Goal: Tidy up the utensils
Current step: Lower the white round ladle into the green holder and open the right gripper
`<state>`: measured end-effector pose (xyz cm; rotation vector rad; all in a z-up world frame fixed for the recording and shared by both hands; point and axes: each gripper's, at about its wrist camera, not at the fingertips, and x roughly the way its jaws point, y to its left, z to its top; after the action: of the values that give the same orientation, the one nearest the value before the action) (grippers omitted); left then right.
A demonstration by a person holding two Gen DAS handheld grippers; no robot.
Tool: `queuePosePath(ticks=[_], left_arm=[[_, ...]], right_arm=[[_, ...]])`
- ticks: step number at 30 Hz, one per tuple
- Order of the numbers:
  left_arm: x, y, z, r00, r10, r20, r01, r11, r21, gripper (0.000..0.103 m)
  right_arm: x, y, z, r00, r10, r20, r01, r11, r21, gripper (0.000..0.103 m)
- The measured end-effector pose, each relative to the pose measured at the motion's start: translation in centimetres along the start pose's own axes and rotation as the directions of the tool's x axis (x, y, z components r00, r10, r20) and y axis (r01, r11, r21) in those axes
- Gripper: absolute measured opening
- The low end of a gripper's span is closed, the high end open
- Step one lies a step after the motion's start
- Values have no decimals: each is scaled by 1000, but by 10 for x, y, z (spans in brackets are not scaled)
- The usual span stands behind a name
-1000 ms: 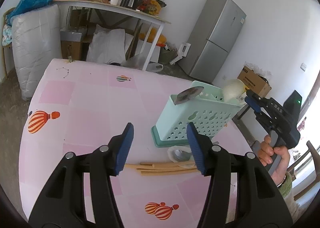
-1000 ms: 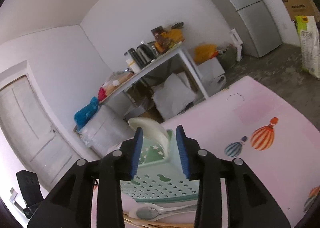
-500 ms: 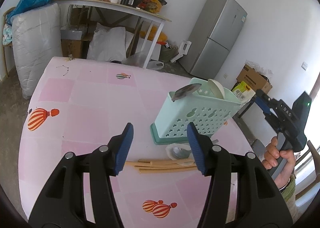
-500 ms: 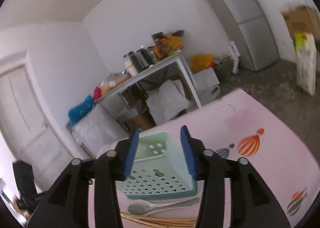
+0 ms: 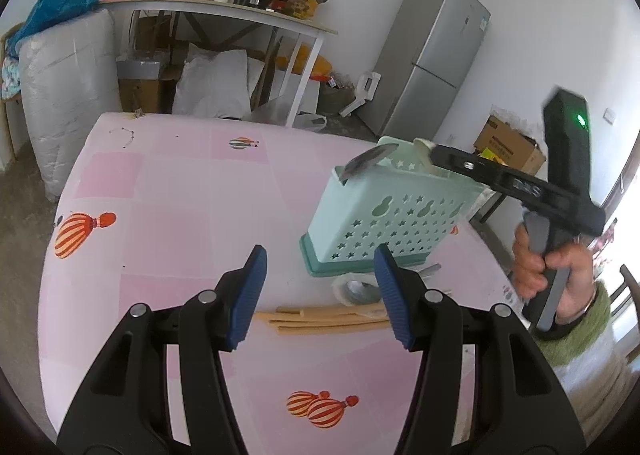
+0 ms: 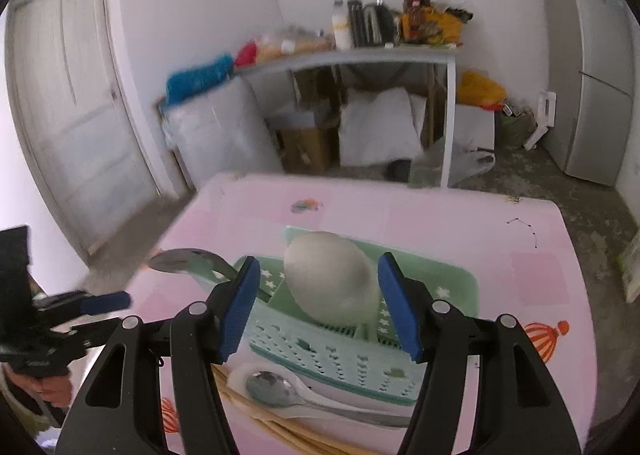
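Two utensils in the caddy, several still on the table

Two pieces already stand in the mint-green utensil caddy [image 6: 362,339]: a large white ladle-like spoon [image 6: 332,279] with its bowl up, in the right-hand part as the right wrist view shows it, and a metal spoon [image 6: 188,261] leaning out of the left end. In the left wrist view the caddy [image 5: 390,215] sits on the pink tablecloth [image 5: 180,215], right of centre and towards the far edge, with the metal spoon's bowl [image 5: 370,163] poking above its rim.

Still to sort, by my reading, is the small pile lying on the cloth just in front of the caddy: a metal spoon [image 6: 276,389] resting in a white spoon [image 6: 304,403], and a bundle of wooden chopsticks [image 5: 320,317] beside them. How many chopsticks there are is hard to tell.

Neither tool carries anything. The right gripper [image 6: 316,305] is at the caddy with its jaws opening; the white spoon's bowl shows between the blue pads but they do not press on it, so the spoon looks released and standing by itself. The left gripper [image 5: 320,299] hangs near the pile with its jaws apart and nothing between them, the chopsticks lying beyond its tips.

I judge the job under halfway: the remaining pieces each need lifting and dropping upright into a compartment.
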<state>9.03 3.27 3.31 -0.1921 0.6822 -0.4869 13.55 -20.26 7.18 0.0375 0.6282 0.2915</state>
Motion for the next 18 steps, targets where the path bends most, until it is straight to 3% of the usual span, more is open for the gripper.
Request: queuePosePath(ticks=[3,4,11,13,18], left_arm=[[1,0,-2,1000,10,-3,-10,1000,8,53],[1,0,-3,1000,10,-4,-10,1000,6,53],[4,4,-4,1000,11,-11,-11,1000,5,53],[4,4,-4,1000,8,-12,-8,1000,3,53],[6,1,-5,1000,3,-15,-3,1000,6,54]], right_arm=[[15,6,9,995,-86,-53,84,996,-37,59],[14,5,9,994,-95,-51,94,995,-27,48],[-19,-7,8,981,-185,49,182,982,59,31],[-30,-14,7,981,-180,77,172,981,93,24],[-44,-35,7,974,-201,105,181,968,171,19]])
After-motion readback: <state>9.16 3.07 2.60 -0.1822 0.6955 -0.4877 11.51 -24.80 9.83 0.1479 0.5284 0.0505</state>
